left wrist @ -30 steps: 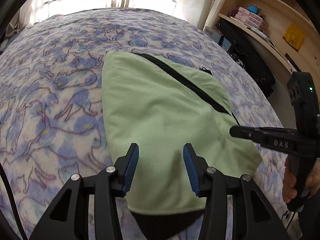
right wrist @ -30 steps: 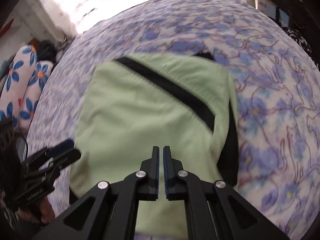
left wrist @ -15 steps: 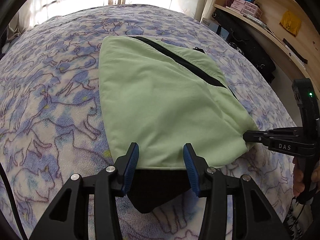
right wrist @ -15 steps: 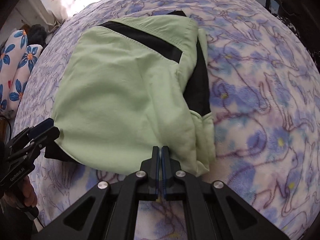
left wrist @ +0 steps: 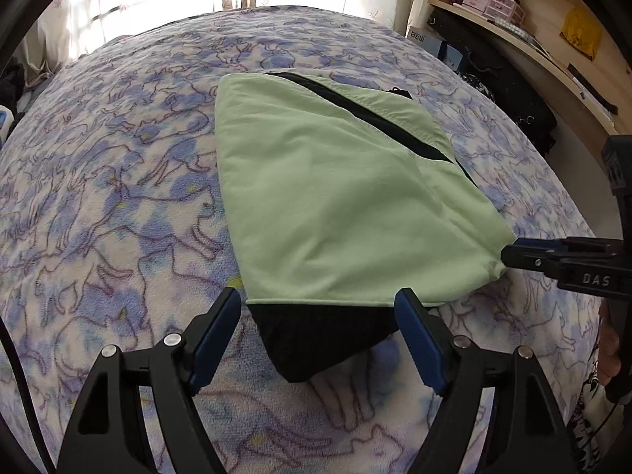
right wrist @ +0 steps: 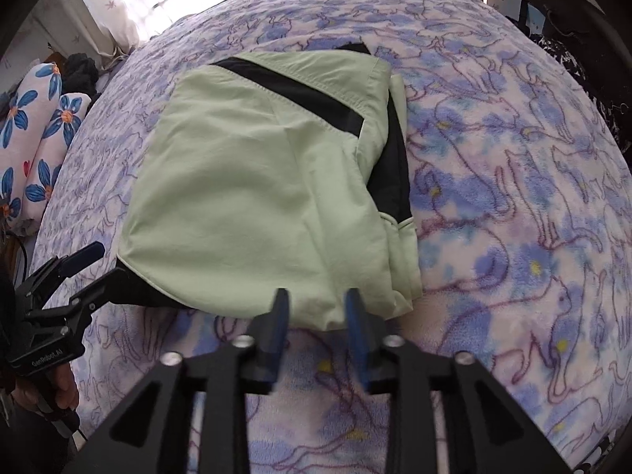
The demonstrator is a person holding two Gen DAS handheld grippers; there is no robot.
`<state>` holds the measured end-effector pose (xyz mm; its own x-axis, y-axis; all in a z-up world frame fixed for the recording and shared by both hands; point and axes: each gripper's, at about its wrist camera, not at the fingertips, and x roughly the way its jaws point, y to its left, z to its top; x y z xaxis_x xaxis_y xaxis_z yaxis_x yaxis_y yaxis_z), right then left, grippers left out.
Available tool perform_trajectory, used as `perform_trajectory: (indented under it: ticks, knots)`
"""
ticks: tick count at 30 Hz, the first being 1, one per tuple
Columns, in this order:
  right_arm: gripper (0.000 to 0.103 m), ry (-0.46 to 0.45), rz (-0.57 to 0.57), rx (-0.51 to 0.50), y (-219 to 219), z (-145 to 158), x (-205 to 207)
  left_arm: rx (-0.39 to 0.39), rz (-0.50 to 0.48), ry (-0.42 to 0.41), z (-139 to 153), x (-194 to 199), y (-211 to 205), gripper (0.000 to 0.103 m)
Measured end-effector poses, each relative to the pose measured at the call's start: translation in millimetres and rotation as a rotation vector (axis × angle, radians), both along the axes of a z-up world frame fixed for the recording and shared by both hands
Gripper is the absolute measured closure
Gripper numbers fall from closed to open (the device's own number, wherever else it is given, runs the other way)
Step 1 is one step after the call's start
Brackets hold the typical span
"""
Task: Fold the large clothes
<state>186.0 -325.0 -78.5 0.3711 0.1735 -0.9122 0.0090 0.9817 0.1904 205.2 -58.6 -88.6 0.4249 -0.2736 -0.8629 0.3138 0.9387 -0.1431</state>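
I am opening my right gripper, which was pinching the garment moments ago, leaving it folded mid-bed, left gripper wide.

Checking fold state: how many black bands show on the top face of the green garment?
1: a diagonal black stripe across the far part of the folded light-green garment. Separate black fabric pokes out underneath at the edges; more may be hidden.
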Motion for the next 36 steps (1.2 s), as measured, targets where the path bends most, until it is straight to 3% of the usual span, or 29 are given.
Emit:
perform_trajectory:
  ticks: [5, 11, 16, 26, 36]
  knots:
    - [0.061, -0.018, 0.017, 0.015, 2.3, 11.8, -3.0, 0.030, 0.044, 0.032, 1.3, 3.3, 8.8, 0.024]
    - [0.048, -0.029, 0.025, 0.025, 0.4, 17.7, -2.9, 0.002, 0.053, 0.064, 0.7, 8.5, 19.5, 0.024]
    - [0.047, -0.016, 0.005, 0.050, -8.3, 13.8, 0.8, -0.023, 0.045, 0.083, -1.1, 9.3, 21.2, 0.024]
    - [0.047, -0.007, -0.047, 0.107, -31.3, -6.4, 14.5, -0.201, 0.036, 0.134, -12.2, 24.6, 33.2, 0.024]
    - [0.047, 0.035, -0.082, 0.215, -57.4, -41.1, 52.9, -0.360, 0.056, 0.198, -44.3, 68.0, 41.5, 0.024]
